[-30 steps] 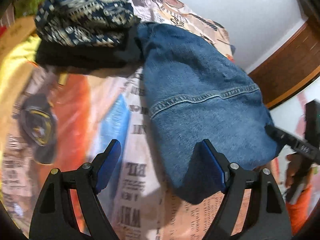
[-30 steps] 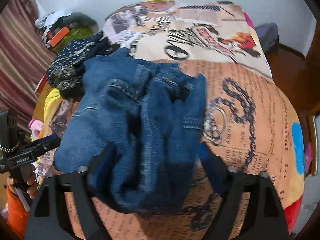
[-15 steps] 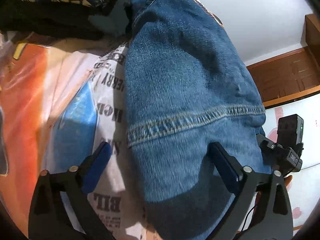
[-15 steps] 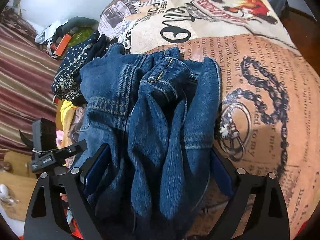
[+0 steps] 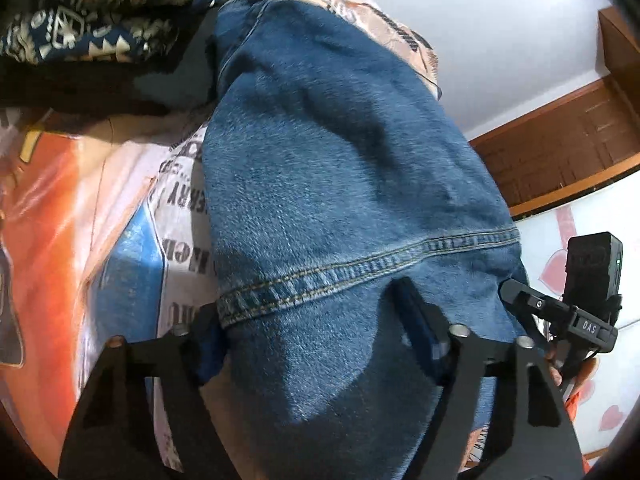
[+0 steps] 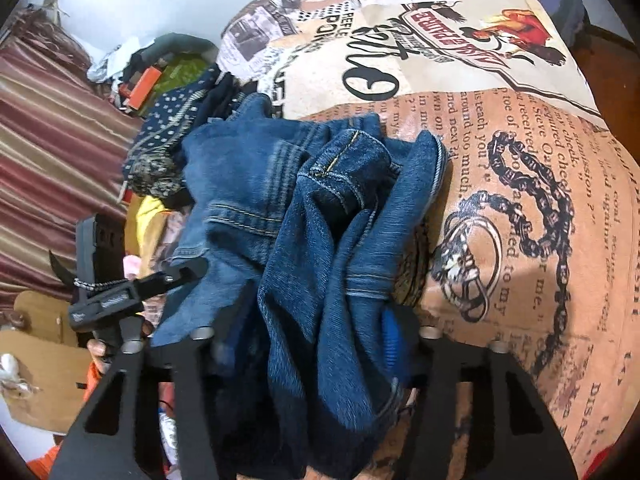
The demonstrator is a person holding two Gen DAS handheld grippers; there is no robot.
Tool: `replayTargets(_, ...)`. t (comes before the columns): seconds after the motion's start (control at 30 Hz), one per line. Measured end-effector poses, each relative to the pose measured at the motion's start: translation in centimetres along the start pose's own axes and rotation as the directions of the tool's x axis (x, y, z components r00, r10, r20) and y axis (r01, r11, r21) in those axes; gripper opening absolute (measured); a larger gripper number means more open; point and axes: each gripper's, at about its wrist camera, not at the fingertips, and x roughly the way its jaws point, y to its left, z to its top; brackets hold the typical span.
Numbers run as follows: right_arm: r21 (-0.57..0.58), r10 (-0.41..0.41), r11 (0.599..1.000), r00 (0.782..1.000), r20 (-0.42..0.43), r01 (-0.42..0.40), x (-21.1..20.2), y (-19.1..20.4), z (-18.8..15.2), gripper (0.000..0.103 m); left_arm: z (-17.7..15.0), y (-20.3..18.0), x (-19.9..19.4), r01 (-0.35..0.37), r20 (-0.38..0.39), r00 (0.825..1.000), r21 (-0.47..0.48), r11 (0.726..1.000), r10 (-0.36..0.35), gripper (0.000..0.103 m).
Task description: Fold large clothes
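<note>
Left wrist view, jeans: the blue denim jeans (image 5: 340, 200) lie in a thick bundle on the bed, over the printed newspaper-pattern bedsheet (image 5: 120, 220), running from the near edge up toward the far end.
Left wrist view, left hand-held gripper: the left hand-held gripper (image 5: 316, 320) straddles the near end of the jeans at the stitched seam; its jaws are closing, with denim between the blue pads.
Left wrist view, neighbours: a dark blue patterned cloth (image 5: 92, 12) sits on a black garment (image 5: 80, 84) at the upper left, just beside the jeans.
Left wrist view, other tool: the right hand-held gripper (image 5: 560, 320) shows at the right edge of the denim.
Right wrist view, jeans: the jeans (image 6: 312, 220) are bunched in folds, waistband uppermost, on the bedsheet (image 6: 540, 200).
Right wrist view, right hand-held gripper: the right hand-held gripper (image 6: 308, 344) has its jaws closing narrowly around a gathered fold of denim.
Right wrist view, other tool: the left hand-held gripper (image 6: 132, 288) reaches the left side of the jeans.
Right wrist view, background: a striped red curtain (image 6: 48, 152) hangs at the left.
</note>
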Motion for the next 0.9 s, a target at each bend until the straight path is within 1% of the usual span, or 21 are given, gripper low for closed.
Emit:
replayTargets(0.03, 0.002, 0.015, 1.000, 1.000, 0.002, -0.015, -0.3, 0.2, -0.1, 0.031, -0.2, -0.4, -0.4, -0.001, 0.004, 1.000, 0.007, 1.000, 0.001, 0.062)
replayTargets(0.07, 0.003, 0.025, 1.000, 1.000, 0.003, -0.025, -0.5, 0.5, -0.2, 0.029, -0.5, -1.0, -1.0, -0.002, 0.011, 1.000, 0.018, 1.000, 0.001, 0.055)
replayTargets(0.1, -0.001, 0.032, 0.999, 0.999, 0.002, -0.032, -0.7, 0.7, -0.4, 0.026, -0.9, -1.5, -1.6, 0.002, 0.018, 1.000, 0.031, 1.000, -0.002, 0.051)
replayTargets(0.17, -0.027, 0.020, 0.999, 1.000, 0.005, -0.020, -1.1, 1.7, -1.2, 0.024, -1.4, -2.2, -2.7, 0.001, 0.027, 1.000, 0.053, 0.999, -0.003, 0.047)
replayTargets(0.23, -0.046, 0.012, 0.999, 1.000, 0.010, -0.011, -1.2, 2.7, -1.7, 0.022, -2.1, -3.0, -4.2, -0.011, 0.043, 0.999, 0.077, 0.997, 0.008, 0.046)
replayTargets(0.3, -0.054, 0.022, 0.998, 1.000, 0.020, -0.020, -1.4, 3.7, -2.0, 0.022, -2.0, -3.6, -5.7, -0.025, 0.067, 0.998, 0.099, 0.995, 0.019, 0.044)
replayTargets(0.37, -0.066, 0.028, 0.997, 0.999, 0.035, -0.025, -1.9, 4.6, -1.8, 0.021, -2.5, -3.9, -8.3, -0.033, 0.109, 0.994, 0.124, 0.992, 0.020, 0.043)
replayTargets(0.47, -0.106, 0.041, 0.994, 0.996, 0.078, -0.032, -3.1, 6.9, -1.4, 0.021, -2.6, -5.4, -11.5, -0.042, 0.178, 0.984, 0.159, 0.986, 0.013, 0.043)
replayTargets(0.5, -0.120, 0.047, 0.992, 0.994, 0.094, -0.036, -3.5, 7.7, -1.1, 0.021, -2.5, -5.3, -12.6, -0.043, 0.198, 0.980, 0.167, 0.985, 0.009, 0.043)
replayTargets(0.6, -0.179, 0.073, 0.983, 0.986, 0.147, -0.046, -4.9, 10.8, 0.4, 0.021, -1.4, -6.3, -16.4, -0.037, 0.265, 0.964, 0.186, 0.982, -0.014, 0.042)
replayTargets(0.67, -0.212, 0.087, 0.976, 0.981, 0.173, -0.049, -5.4, 12.4, 1.2, 0.021, -1.9, -6.7, -19.4, -0.040, 0.308, 0.951, 0.206, 0.978, -0.026, 0.042)
replayTargets(0.73, -0.250, 0.113, 0.966, 0.973, 0.201, -0.061, -5.8, 14.7, 2.6, 0.021, -0.9, -7.3, -22.1, -0.058, 0.359, 0.933, 0.229, 0.972, -0.029, 0.042)
replayTargets(0.8, -0.278, 0.133, 0.958, 0.967, 0.219, -0.069, -6.1, 16.1, 3.4, 0.021, 0.3, -7.7, -23.4, -0.078, 0.401, 0.915, 0.247, 0.966, -0.028, 0.042)
replayTargets(0.9, -0.332, 0.158, 0.941, 0.955, 0.250, -0.069, -5.7, 18.7, 5.5, 0.021, 2.5, -7.3, -26.2, -0.097, 0.454, 0.891, 0.251, 0.963, -0.028, 0.042)
